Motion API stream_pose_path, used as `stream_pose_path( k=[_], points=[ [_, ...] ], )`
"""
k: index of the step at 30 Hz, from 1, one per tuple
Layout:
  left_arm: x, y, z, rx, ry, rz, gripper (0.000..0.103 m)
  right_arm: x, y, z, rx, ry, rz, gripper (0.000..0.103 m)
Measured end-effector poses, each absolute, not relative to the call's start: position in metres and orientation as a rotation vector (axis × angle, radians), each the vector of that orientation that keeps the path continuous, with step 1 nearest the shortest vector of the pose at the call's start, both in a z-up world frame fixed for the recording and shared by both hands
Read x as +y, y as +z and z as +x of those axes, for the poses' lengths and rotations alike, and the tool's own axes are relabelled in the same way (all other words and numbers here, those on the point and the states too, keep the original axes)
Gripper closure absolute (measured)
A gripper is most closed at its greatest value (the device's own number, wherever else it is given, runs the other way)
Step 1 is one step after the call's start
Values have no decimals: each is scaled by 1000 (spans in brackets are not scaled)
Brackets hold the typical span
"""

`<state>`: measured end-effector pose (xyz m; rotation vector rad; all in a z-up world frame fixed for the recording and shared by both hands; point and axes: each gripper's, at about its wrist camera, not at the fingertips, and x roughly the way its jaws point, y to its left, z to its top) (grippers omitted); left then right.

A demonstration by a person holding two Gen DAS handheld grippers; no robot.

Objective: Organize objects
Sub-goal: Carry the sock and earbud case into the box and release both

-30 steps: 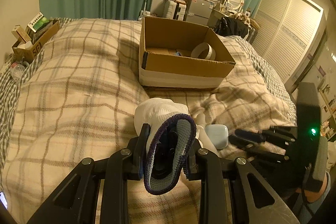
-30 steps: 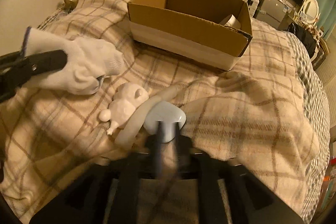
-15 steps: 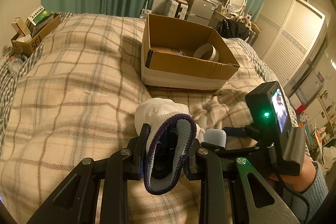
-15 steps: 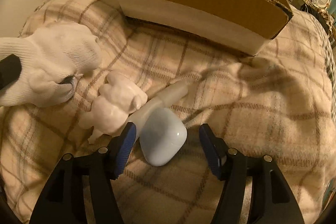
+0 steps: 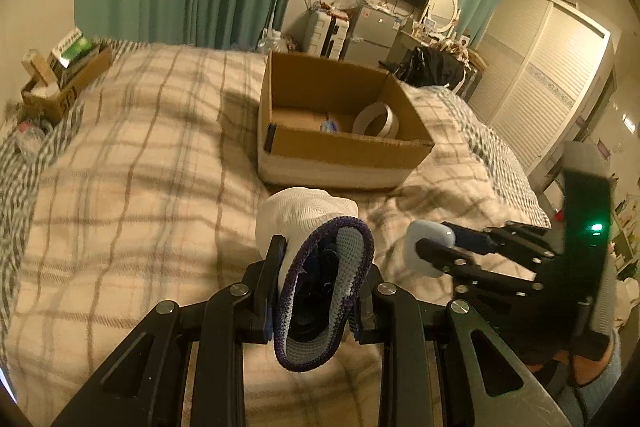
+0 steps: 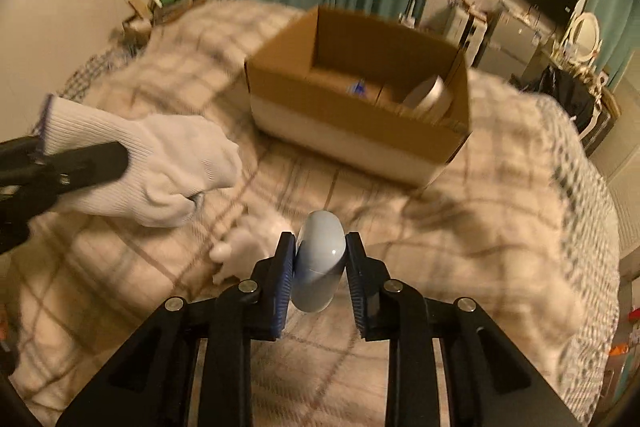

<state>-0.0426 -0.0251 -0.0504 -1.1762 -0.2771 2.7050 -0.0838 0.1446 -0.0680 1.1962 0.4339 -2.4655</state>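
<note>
My left gripper [image 5: 320,267] is shut on a white knitted glove [image 5: 304,215] with a purple cuff, held above the bed; the glove also shows in the right wrist view [image 6: 152,163]. My right gripper [image 6: 320,259] is shut on a pale blue earbud case [image 6: 320,259], lifted off the blanket; the case also shows in the left wrist view [image 5: 424,247]. An open cardboard box [image 5: 344,151] sits ahead on the bed, also in the right wrist view [image 6: 352,123], holding a tape roll [image 5: 378,121] and a small blue item. A white figurine [image 6: 244,247] lies blurred on the blanket.
The plaid blanket [image 5: 120,167] covers the bed. A small cardboard box with books [image 5: 64,75] sits at the far left edge. Green curtains, a TV, a mirror and a wardrobe stand beyond the bed.
My right gripper closed on the blue case and lifted it off the blanket, toward the box. My left gripper still holds the glove, barely moved.
</note>
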Motion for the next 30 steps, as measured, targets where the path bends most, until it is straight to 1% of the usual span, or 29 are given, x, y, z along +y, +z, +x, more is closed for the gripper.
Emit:
stream_pose_path(
  k=[8, 14, 19, 23, 26, 30],
  points=[
    [-5, 10, -77, -197, 2768, -989, 76, 148, -1, -103, 477, -2558, 1021, 78],
    [4, 31, -125, -152, 2781, -929, 76, 151, 33, -145, 479, -2617, 941, 78],
    [3, 26, -179, -135, 2785, -950, 76, 153, 41, -191, 466, -2641, 921, 78],
    [6, 11, -219, -78, 2770, -979, 76, 148, 34, -235, 457, -2639, 923, 78],
    [9, -8, -245, -33, 2749, -1021, 76, 144, 21, -267, 439, -2628, 946, 78],
    [9, -40, -271, -5, 2722, -1105, 76, 142, -15, -300, 403, -2604, 1006, 78]
  ],
)
